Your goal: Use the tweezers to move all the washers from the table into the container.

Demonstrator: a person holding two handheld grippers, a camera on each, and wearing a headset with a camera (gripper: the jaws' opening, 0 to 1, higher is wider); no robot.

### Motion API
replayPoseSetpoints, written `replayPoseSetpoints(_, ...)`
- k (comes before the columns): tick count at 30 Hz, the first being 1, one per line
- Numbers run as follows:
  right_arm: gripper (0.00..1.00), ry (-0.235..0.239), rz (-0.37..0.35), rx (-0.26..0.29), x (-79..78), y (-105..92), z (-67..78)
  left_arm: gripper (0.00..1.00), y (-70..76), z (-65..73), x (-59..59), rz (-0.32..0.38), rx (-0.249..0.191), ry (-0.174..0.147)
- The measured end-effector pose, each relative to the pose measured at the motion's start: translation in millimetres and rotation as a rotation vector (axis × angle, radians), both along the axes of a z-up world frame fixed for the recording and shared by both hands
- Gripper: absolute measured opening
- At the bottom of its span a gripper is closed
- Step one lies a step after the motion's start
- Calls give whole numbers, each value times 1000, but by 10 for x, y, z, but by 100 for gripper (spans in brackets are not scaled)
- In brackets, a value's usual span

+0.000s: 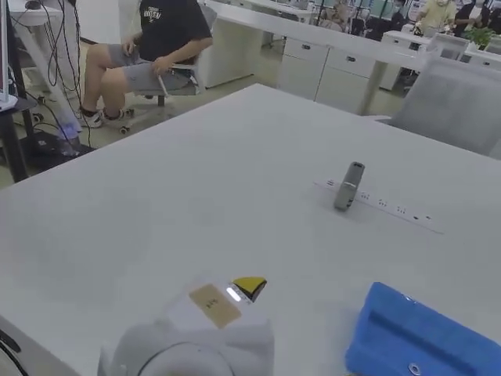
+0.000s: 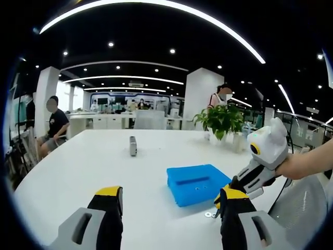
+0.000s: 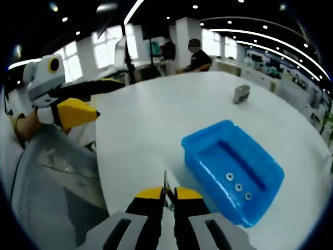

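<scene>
The blue container (image 3: 234,172) lies on the white table (image 3: 151,120) and holds three washers (image 3: 238,186) in a row. My right gripper (image 3: 165,200) is shut on thin tweezers (image 3: 165,181), whose tip points up just left of the container. My left gripper (image 2: 171,208) is open with nothing between its jaws, and faces the container (image 2: 196,183). One washer (image 2: 208,214) lies on the table beside its right jaw. The right gripper (image 2: 265,151) reaches in from the right, held by a hand. In the head view a gripper (image 1: 249,287) sits left of the container (image 1: 423,337).
A small grey metal block (image 1: 348,186) stands mid-table beyond the container. A potted plant (image 2: 221,119) is at the table's far edge. A person sits on a chair (image 1: 168,82) past the far left corner. Desks stand behind.
</scene>
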State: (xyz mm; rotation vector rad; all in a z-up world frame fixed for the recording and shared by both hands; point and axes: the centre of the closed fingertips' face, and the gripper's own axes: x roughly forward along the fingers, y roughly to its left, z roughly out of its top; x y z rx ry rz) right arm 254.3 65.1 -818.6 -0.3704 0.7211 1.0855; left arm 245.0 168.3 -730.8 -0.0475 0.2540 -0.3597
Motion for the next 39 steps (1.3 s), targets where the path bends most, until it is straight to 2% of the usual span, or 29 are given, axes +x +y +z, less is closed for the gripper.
replayPoseSetpoints(3, 4, -17, 27, -11, -25, 14, -15, 77, -2, 2, -1, -1, -1, -1)
replayPoseSetpoints(12, 4, -37, 8, 4, 8, -9, 12, 76, -11, -4, -6, -5, -3, 2)
replayPoseSetpoints(18, 4, -17, -3, 10, 16, -7, -25, 75, -16, -9, -5, -8, -3, 4)
replayPoseSetpoints(24, 4, -18, -9, 23, 25, -19, -28, 74, -19, -20, -4, -11, 1, 9)
replayPoseSetpoints(26, 4, -19, -4, 20, 23, -25, -36, 75, -37, 8, -7, -17, -16, -1)
replayPoseSetpoints(28, 4, -35, 28, -15, 4, -38, -68, 74, -53, 71, -13, -24, -50, -23)
replayPoseSetpoints(29, 4, -45, 36, -23, 6, -44, -76, 74, -46, 79, -16, -22, -59, -24)
replayPoseSetpoints(33, 3, -16, 17, -6, 19, -72, -77, 72, -45, 47, -15, -19, -55, -7)
replayPoseSetpoints(35, 3, 0, 2, 6, 22, -80, -76, 72, -62, 55, -20, -25, -55, -10)
replayPoseSetpoints(39, 3, 0, 6, 5, 17, -73, -78, 71, -49, 84, -22, -20, -71, -19)
